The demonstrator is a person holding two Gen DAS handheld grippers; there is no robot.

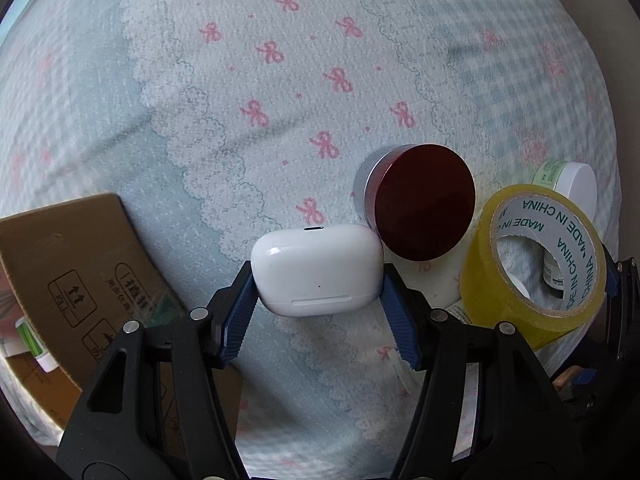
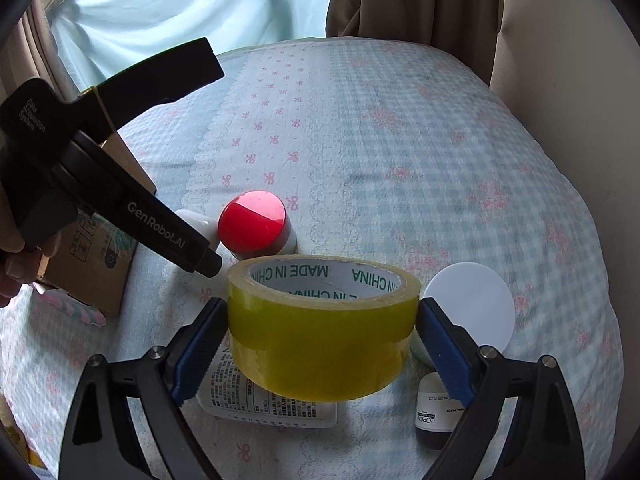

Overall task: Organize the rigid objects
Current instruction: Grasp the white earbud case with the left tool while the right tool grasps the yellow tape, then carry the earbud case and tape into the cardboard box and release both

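Observation:
My left gripper (image 1: 318,280) is shut on a white earbud case (image 1: 316,270), held just above the bedspread. A jar with a dark red lid (image 1: 424,202) stands right behind it, touching or nearly so. My right gripper (image 2: 322,320) is shut on a yellow tape roll (image 2: 320,324), which also shows at the right of the left wrist view (image 1: 532,264). In the right wrist view the left gripper's black body (image 2: 120,200) hides most of the earbud case (image 2: 196,220) beside the red-lidded jar (image 2: 256,226).
A cardboard box (image 1: 68,280) lies at the left, also in the right wrist view (image 2: 92,256). A white-lidded jar (image 2: 470,308), a white tube (image 2: 272,404) and a dark L'Oreal tube (image 2: 434,416) lie under and around the tape. The floral bedspread (image 2: 400,140) stretches beyond.

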